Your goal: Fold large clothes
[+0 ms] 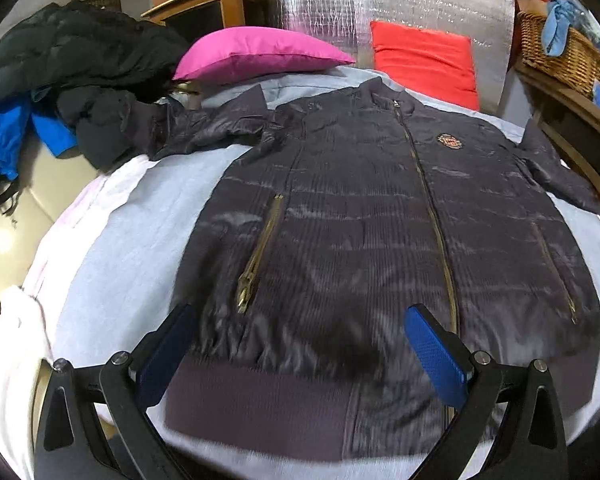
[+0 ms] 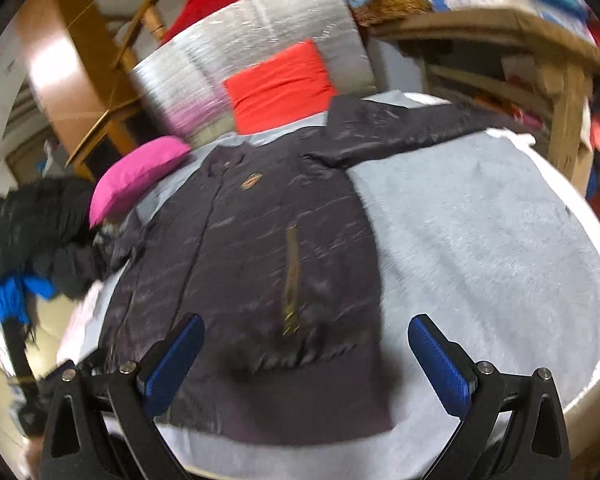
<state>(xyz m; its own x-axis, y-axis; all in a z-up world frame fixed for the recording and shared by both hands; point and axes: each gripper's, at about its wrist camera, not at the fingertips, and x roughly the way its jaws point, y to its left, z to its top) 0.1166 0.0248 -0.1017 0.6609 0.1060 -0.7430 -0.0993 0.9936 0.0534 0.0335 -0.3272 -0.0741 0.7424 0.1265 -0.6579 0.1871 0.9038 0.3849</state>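
My dark jacket (image 1: 360,220) lies flat, zipped, face up on the grey blanket (image 2: 480,232), sleeves spread, nothing folded yet; my left gripper (image 1: 300,344) and right gripper (image 2: 306,356) hover spread wide, empty, above its hem
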